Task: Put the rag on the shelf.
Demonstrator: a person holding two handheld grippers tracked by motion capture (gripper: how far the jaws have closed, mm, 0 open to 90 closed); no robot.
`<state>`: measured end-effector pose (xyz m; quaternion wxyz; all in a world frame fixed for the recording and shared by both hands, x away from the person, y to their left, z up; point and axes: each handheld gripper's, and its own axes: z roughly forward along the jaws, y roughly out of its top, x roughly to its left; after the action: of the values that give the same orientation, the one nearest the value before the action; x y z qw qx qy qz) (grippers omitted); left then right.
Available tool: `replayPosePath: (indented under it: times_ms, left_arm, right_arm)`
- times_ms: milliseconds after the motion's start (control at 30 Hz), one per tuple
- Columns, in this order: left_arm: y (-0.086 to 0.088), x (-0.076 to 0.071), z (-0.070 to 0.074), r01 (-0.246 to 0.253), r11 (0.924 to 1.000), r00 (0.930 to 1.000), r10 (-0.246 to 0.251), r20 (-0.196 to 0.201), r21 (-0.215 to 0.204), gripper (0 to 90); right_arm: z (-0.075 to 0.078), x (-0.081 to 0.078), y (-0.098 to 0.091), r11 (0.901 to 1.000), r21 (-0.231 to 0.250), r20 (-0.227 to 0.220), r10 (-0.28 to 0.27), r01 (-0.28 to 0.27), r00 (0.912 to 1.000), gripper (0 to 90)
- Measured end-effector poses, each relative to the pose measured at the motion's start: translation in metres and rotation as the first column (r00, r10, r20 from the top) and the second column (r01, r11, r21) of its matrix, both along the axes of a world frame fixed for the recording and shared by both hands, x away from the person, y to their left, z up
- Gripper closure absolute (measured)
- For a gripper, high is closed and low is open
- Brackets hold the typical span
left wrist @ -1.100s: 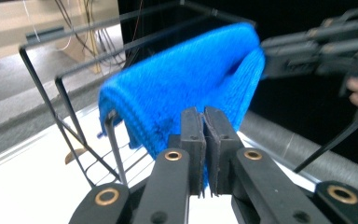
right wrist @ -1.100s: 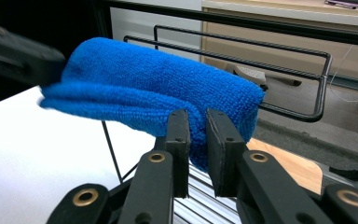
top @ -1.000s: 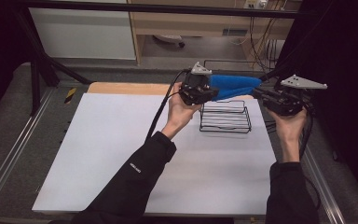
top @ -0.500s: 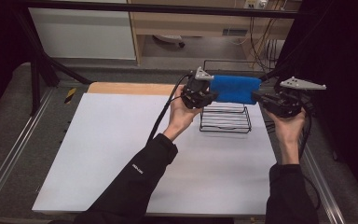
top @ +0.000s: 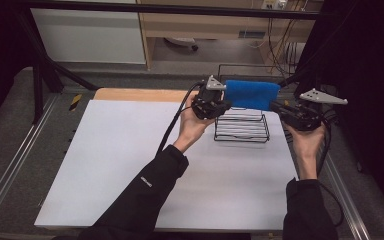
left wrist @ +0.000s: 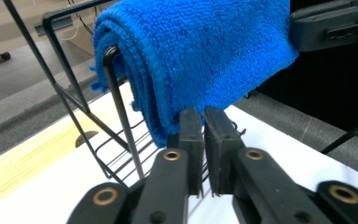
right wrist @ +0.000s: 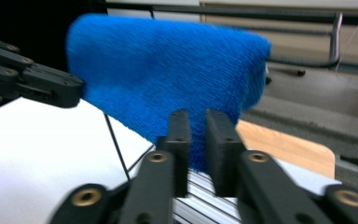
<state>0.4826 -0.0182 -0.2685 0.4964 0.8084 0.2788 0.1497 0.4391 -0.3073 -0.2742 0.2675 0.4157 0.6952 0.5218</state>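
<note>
A folded blue towel [top: 251, 94] hangs over the top bar of a black wire rack [top: 241, 127] that stands near the far right corner of the white surface [top: 125, 165]. The left gripper [top: 219, 101] sits at the towel's left end, the right gripper [top: 280, 107] at its right end. In the left gripper view the jaws have just been parting a little, with a narrow gap between them and the towel's lower corner [left wrist: 168, 128] just behind. The right gripper's jaws have just eased apart too, released, the towel [right wrist: 168, 74] hanging behind them.
</note>
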Motion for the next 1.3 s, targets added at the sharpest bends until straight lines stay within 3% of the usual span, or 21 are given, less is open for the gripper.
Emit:
replayPosePath:
  times_ms: [233,467,700,900,1167,1300]
  left_arm:
    - [0.023,-0.015,-0.001,0.008,0.9997,0.9997,-0.008,0.024,0.025,60.2]
    - [0.059,-0.025,-0.016,-0.014,0.9984,0.9998,0.014,-0.015,0.056,35.9]
    - [0.102,-0.040,-0.042,-0.043,0.9974,0.9974,0.046,-0.056,0.058,19.0]
    - [0.140,-0.057,-0.064,-0.087,0.9938,0.9936,0.092,-0.066,0.068,10.6]
    - [0.195,-0.080,-0.096,-0.156,0.9847,0.9837,0.162,-0.079,0.078,9.3]
    - [0.217,-0.091,-0.114,-0.165,0.9835,0.9810,0.171,-0.091,0.074,9.4]
  right_arm:
    - [0.010,-0.019,0.011,0.9992,0.011,0.015,0.038,-0.038,0.9992,48.2]
    - [0.007,-0.034,0.026,0.9963,0.027,0.007,0.082,-0.082,0.9966,27.9]
    - [-0.011,-0.043,0.043,0.9893,0.053,-0.037,0.138,-0.136,0.9898,12.9]
    - [-0.030,-0.049,0.055,0.9858,0.053,-0.074,0.163,-0.159,0.9838,6.5]
    - [-0.059,-0.056,0.064,0.9809,0.056,-0.113,0.192,-0.186,0.9749,2.7]
    - [-0.079,-0.060,0.063,0.9798,0.052,-0.135,0.198,-0.193,0.9708,1.7]
